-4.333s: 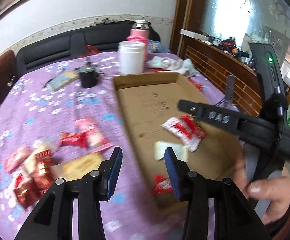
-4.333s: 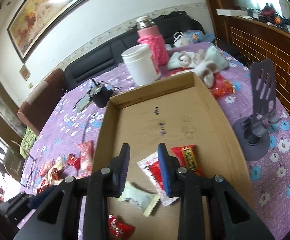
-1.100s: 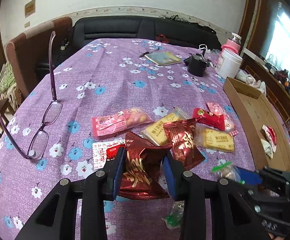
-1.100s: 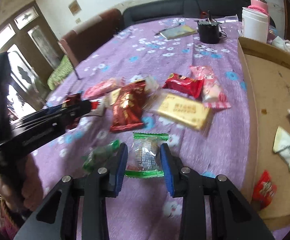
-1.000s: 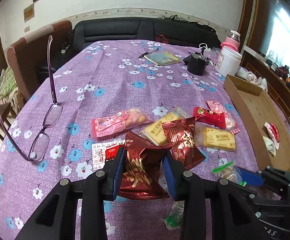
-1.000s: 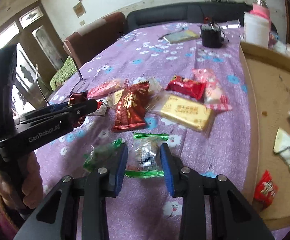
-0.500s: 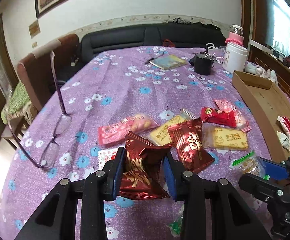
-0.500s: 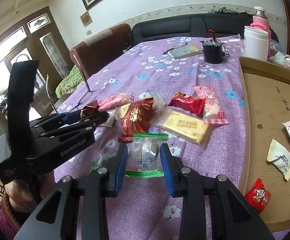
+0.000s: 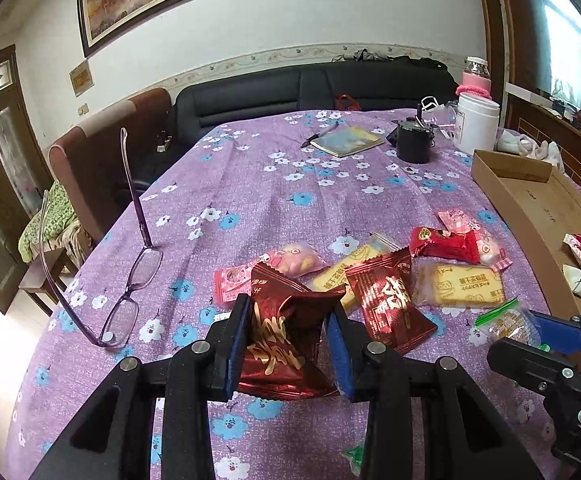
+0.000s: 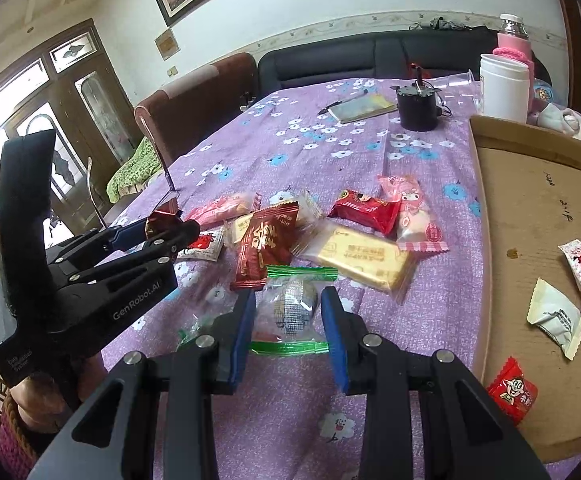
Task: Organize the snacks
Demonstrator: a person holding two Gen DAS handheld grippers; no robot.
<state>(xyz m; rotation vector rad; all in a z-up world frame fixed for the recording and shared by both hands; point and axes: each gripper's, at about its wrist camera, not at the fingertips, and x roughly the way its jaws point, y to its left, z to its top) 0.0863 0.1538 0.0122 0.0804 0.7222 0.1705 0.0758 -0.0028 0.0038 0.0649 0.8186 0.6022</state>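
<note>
My left gripper (image 9: 288, 322) is shut on a dark red foil snack packet (image 9: 282, 336), lifted above the purple flowered tablecloth (image 9: 250, 184). My right gripper (image 10: 288, 312) is shut on a clear packet with green edges (image 10: 292, 304), also held off the cloth. Loose snacks lie in a heap behind them: a second dark red packet (image 9: 386, 304), a yellow biscuit pack (image 10: 360, 256), a bright red packet (image 10: 364, 210) and pink packets (image 10: 412, 212). A shallow cardboard tray (image 10: 530, 216) on the right holds several small packets (image 10: 554, 316).
Purple-framed glasses (image 9: 130, 276) stand open on the left of the cloth. A black cup (image 10: 416, 106), a notebook with pen (image 9: 348, 140) and a white jar (image 10: 504, 86) sit at the far end. A small green packet (image 10: 190, 330) lies under my right gripper.
Both grippers have tilted upward with their packets, so more of the wall and sofa shows. The packets stay gripped; the heap on the cloth has not moved.
</note>
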